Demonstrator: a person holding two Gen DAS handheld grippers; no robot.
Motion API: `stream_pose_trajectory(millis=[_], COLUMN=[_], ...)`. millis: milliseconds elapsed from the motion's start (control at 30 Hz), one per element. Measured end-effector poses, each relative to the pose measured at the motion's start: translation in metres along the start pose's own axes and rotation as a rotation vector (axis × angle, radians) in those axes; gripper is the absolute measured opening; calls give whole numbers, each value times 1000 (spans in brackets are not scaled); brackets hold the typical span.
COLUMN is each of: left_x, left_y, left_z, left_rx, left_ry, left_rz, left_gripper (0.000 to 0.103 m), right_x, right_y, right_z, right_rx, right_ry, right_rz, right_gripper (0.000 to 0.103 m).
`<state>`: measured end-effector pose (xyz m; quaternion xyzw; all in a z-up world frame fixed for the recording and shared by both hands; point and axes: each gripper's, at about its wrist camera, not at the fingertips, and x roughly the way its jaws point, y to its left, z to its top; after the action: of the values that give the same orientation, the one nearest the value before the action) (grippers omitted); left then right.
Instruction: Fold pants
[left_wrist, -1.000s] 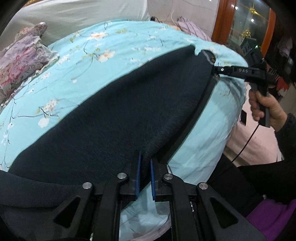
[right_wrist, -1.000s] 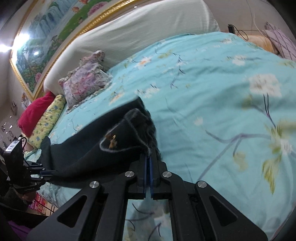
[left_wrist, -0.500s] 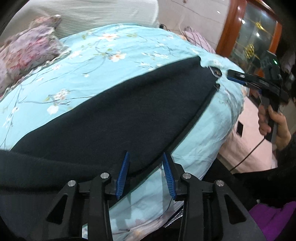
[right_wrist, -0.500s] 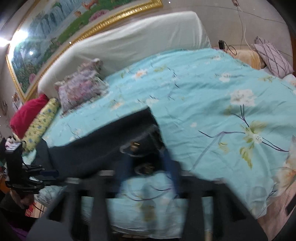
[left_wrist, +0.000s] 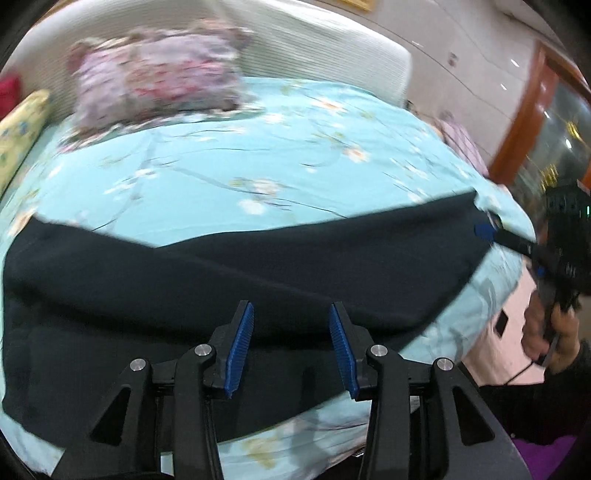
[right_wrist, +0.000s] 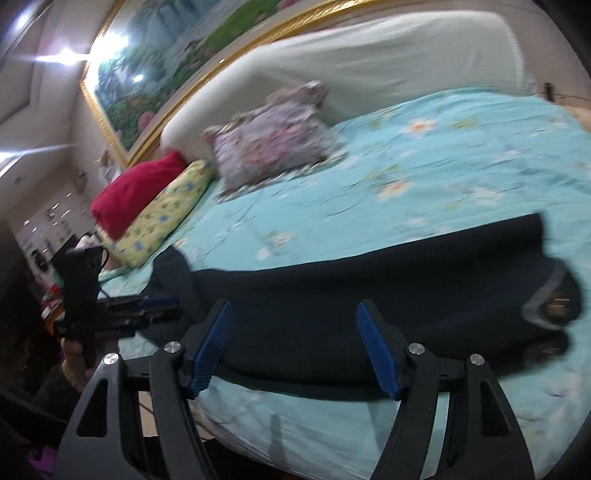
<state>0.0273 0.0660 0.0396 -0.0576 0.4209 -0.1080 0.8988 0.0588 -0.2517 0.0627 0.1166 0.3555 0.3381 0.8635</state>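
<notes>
Pants (left_wrist: 258, 280) spread flat on the bed (left_wrist: 295, 147), long axis running across, parallel to the near edge; waistband end (button showing) toward the right gripper (right_wrist: 293, 347), leg end toward the left gripper (left_wrist: 291, 345); both sets of fingers opening, nothing between them, hovering just short of the pants' near edge.

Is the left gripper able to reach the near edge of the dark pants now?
Probably yes. The left gripper, jaws opening and empty, hangs just above the dark pants lying flat on the bedspread; nothing lies between.
</notes>
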Motion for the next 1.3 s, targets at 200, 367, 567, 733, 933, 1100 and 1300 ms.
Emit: stream_pose_trajectory(millis=[200,367,567,733,933,1100,1300], left_x=[-29,-51,-64,-58,-47,-32,-6], left_y=[59,104,152,183,223,247,266], left_z=[-4,-3,10,23,39,51,65], left_rx=[-110,-188,-227,-232,-271,-269,-252], left_ry=[-54,-90,-110,-86,-44,15,112], left_rz=[81,132,194,213,148,106,35], left_gripper=[44,49,52,55,56,58,59], right_x=[41,74,110,138,166,179,197], right_y=[28,48,75,95,111,121,131], right_z=[5,10,13,15,22,28,27], right_rx=[-17,-44,-91,-121,-150,-168,-203], right_ry=[66,130,195,257,300,332,388], right_rz=[68,118,170,205,231,263,281], right_gripper=[71,71,71,71,71,71,71])
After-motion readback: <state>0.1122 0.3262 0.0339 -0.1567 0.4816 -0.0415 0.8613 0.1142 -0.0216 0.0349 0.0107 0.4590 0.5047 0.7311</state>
